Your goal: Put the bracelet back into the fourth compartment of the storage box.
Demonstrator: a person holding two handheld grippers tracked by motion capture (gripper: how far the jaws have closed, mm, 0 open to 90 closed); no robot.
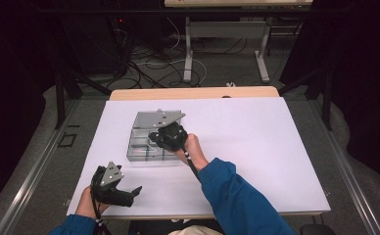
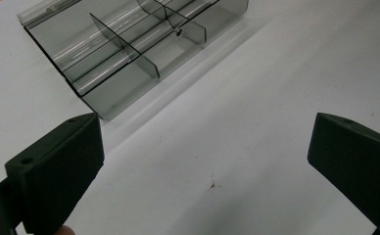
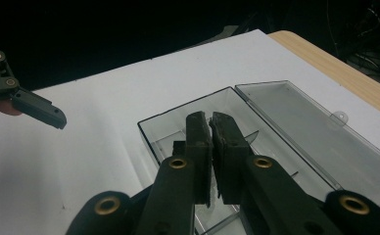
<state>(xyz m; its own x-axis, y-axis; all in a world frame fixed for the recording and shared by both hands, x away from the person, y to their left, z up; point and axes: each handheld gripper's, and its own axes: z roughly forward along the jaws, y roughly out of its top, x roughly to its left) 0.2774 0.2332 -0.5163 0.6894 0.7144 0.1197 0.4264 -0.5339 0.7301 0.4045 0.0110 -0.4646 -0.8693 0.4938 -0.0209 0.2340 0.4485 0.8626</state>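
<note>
A clear smoky plastic organiser box (image 1: pixel 140 121) lies open on the white table sheet (image 1: pixel 256 147), its lid (image 3: pixel 300 127) folded flat behind the divided base (image 3: pixel 171 128). My right gripper (image 1: pixel 154 138) hangs over the compartments. Its jaws are pressed together with nothing visible between them, and the tips (image 3: pixel 210 120) point down into the base. My left gripper (image 1: pixel 133 195) rests near the table's front left corner, open and empty. In its own view the wide-apart jaws (image 2: pixel 205 147) frame bare sheet, with the box (image 2: pixel 129 44) ahead of them. It also appears far off in the right gripper view (image 3: pixel 36 110).
Thin dividers (image 2: pixel 124 49) split the box into several compartments. A wooden table edge (image 1: pixel 193 92) runs behind the sheet. Beyond it are a dark floor with cables (image 1: pixel 149 68) and another table's legs (image 1: pixel 188 54). A blue sleeve (image 1: pixel 237 196) reaches in from the bottom.
</note>
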